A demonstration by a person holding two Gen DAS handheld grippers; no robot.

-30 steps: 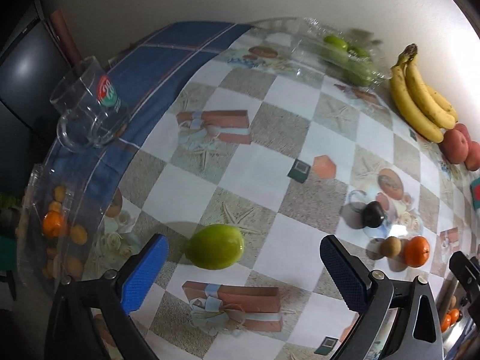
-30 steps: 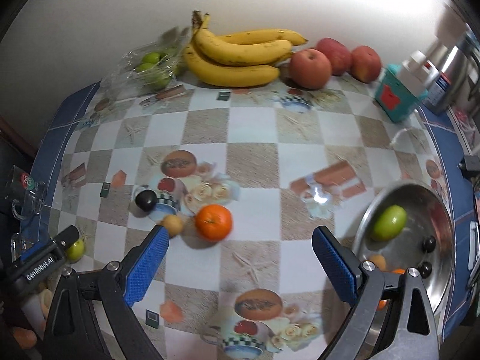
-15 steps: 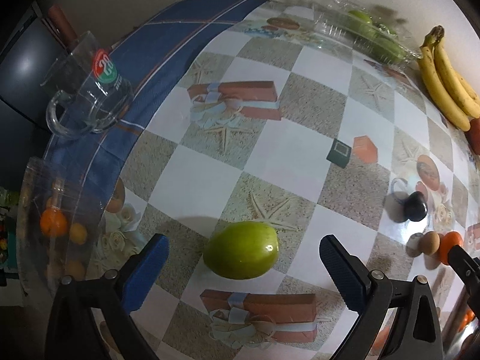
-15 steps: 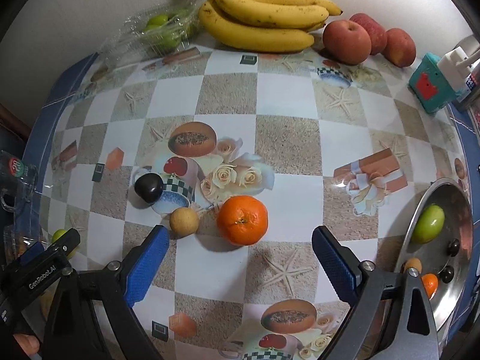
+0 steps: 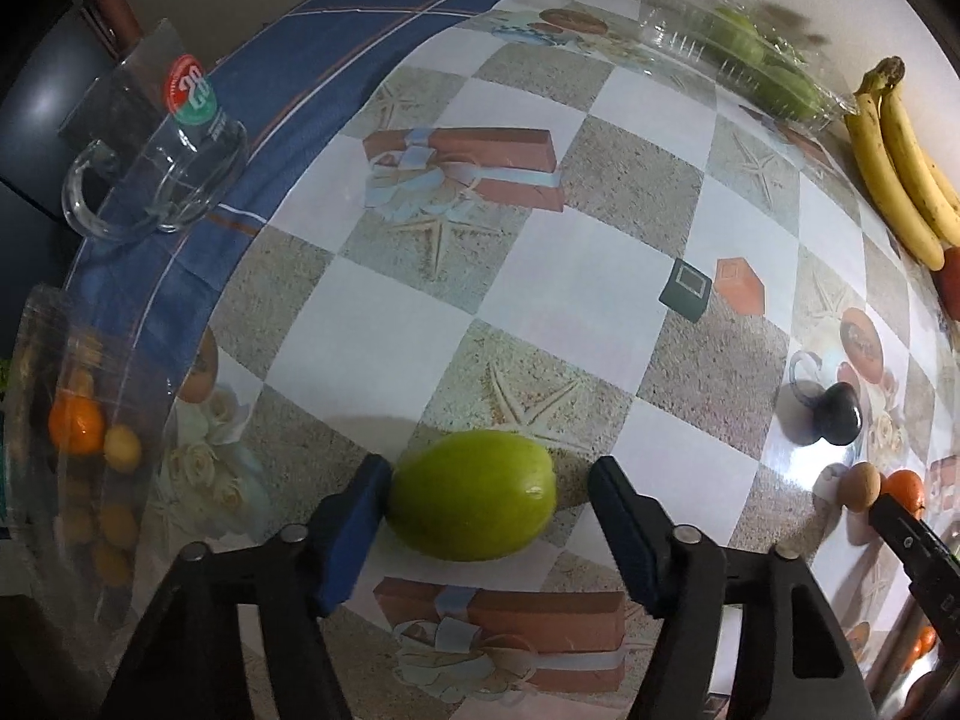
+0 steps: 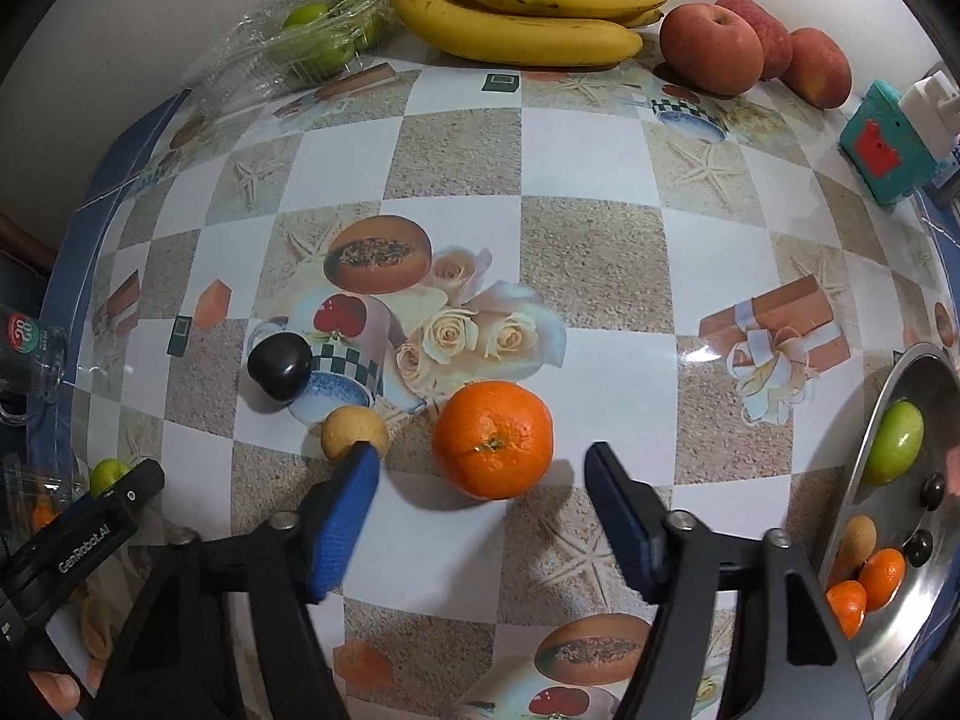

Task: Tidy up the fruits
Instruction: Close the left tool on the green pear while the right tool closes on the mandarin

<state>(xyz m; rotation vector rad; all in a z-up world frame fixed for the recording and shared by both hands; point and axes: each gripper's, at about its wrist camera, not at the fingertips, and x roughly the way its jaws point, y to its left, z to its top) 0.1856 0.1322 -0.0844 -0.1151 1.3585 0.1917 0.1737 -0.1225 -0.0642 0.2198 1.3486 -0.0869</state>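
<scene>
Green fruit (image 5: 471, 495) nearer; tools (image 5: 486, 501) narrower

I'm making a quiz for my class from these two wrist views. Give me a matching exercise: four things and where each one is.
Things:
1. green fruit
2. orange
3. bananas
4. glass mug

Places:
A. by the wall, beside the red apples
B. on the blue border of the tablecloth
C. between the left gripper fingers
D. between the right gripper fingers

Pairs: 1-C, 2-D, 3-A, 4-B
</scene>
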